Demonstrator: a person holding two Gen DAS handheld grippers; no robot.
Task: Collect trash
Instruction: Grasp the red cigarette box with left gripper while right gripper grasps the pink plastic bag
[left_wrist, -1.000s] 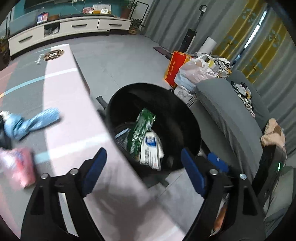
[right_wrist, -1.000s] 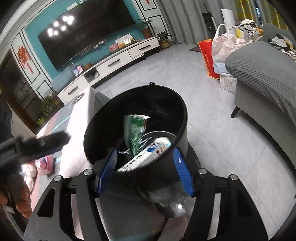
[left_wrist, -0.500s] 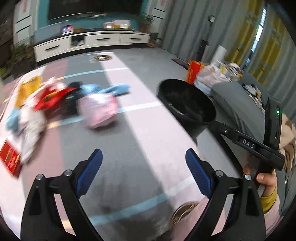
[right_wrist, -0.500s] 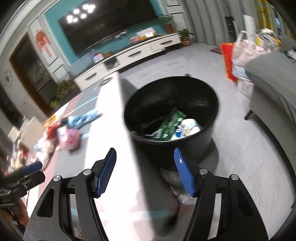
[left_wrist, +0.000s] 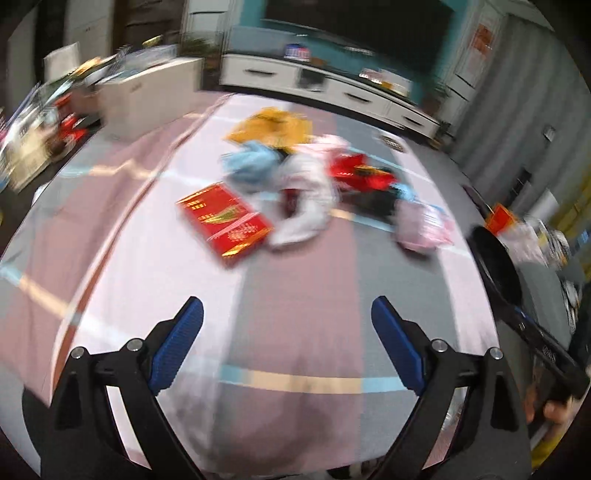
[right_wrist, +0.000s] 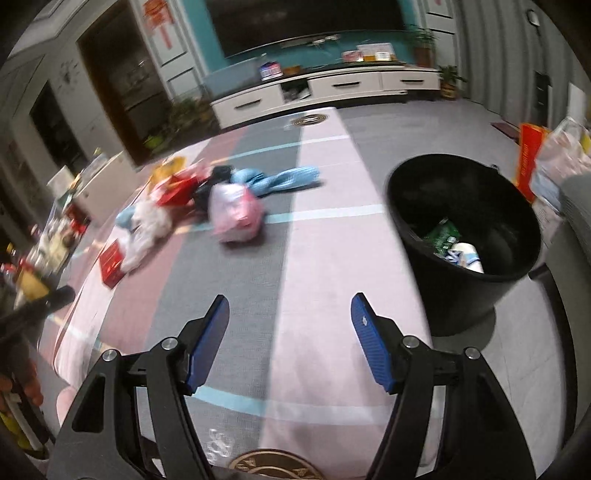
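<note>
Pink-and-grey surface: a soft striped mat (right_wrist: 317, 258) in pink, grey and pale lilac bands with thin white and light-blue lines covers the floor; a round bronze emblem sits at its far end.
Room: grey tiled floor, teal wall with a dark screen, a long white cabinet (right_wrist: 332, 88) with drawers below it, grey curtains on the right.
Trash pile: crumpled and blurred, near the mat's far left part; a glossy red flat box (left_wrist: 225, 223) with gold print, a white crumpled bag (left_wrist: 306, 206), a puffy pink bag (right_wrist: 236, 212), a twisted light-blue cloth (right_wrist: 280, 179), a yellow wrapper (left_wrist: 273, 127).
Bin: round black plastic bin (right_wrist: 465, 240), smooth-walled, standing off the mat's right edge; a green wrapper and a white packet lie inside.
Left tool (left_wrist: 288, 343): blue ribbed pads wide apart, nothing between them.
Right tool (right_wrist: 290, 339): jaws opening, nothing between them, above the mat's near end.
</note>
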